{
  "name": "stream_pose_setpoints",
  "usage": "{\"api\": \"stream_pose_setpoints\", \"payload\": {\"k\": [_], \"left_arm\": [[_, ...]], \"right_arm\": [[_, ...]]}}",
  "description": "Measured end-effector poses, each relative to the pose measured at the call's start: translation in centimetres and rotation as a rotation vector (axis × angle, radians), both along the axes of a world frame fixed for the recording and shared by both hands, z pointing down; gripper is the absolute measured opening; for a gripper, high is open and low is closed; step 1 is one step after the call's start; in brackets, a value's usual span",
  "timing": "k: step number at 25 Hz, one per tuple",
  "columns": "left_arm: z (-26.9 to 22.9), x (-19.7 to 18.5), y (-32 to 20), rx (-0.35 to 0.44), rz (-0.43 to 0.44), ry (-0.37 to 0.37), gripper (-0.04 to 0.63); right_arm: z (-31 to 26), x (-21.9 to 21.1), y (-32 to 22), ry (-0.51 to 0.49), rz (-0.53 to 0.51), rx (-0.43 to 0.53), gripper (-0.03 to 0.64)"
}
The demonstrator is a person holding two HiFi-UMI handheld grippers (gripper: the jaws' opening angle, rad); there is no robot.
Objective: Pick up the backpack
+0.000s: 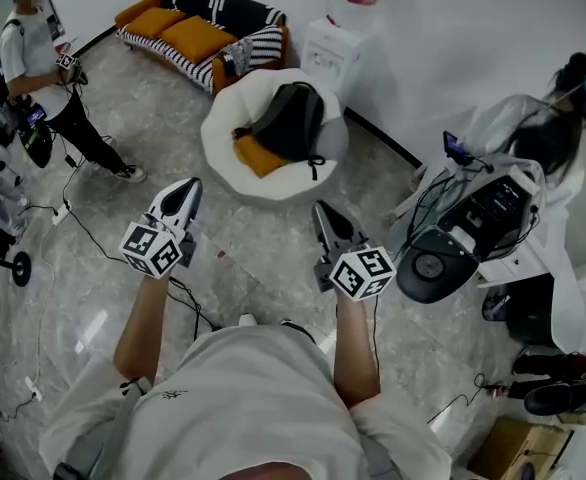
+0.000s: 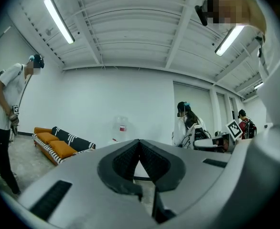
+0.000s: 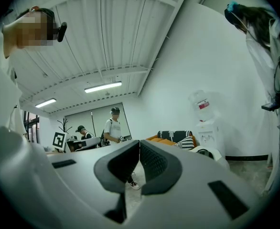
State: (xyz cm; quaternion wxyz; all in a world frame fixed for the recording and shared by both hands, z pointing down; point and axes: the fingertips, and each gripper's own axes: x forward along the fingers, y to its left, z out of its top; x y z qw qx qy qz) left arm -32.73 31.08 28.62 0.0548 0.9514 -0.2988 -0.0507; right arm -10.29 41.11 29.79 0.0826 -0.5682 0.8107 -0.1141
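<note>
A dark grey backpack [image 1: 291,118] lies on a round white beanbag seat [image 1: 223,133], next to an orange cushion [image 1: 258,155]. Both grippers hover over the marble floor, short of the seat and apart from it. My left gripper [image 1: 186,190] is shut and holds nothing; in its own view the jaws [image 2: 139,142] meet tip to tip. My right gripper [image 1: 323,210] is shut too and empty, its tips [image 3: 139,143] touching. Part of the white seat with the backpack [image 3: 204,152] shows low at the right in the right gripper view.
An orange and striped sofa [image 1: 198,30] and a water dispenser [image 1: 338,38] stand along the far wall. A person [image 1: 43,78] stands at the left by trailing floor cables [image 1: 83,230]. Another person [image 1: 548,128] bends over a cart with equipment [image 1: 473,228] at the right.
</note>
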Motion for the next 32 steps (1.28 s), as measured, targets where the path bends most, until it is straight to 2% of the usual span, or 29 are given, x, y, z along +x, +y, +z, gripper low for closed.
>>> {"api": "stream_pose_setpoints", "payload": {"k": [16, 23, 32], "left_arm": [[0.8, -4.1, -1.3, -0.025, -0.015, 0.000, 0.002], [1.5, -2.9, -2.6, -0.026, 0.000, -0.013, 0.002], [2.4, 1.0, -7.3, -0.030, 0.000, -0.026, 0.002]], "right_arm": [[-0.2, -3.3, -2.2, -0.005, -0.020, -0.020, 0.006], [0.2, -2.5, -4.0, -0.008, -0.011, -0.019, 0.006], [1.4, 1.6, -8.3, -0.014, -0.010, -0.014, 0.006]]}}
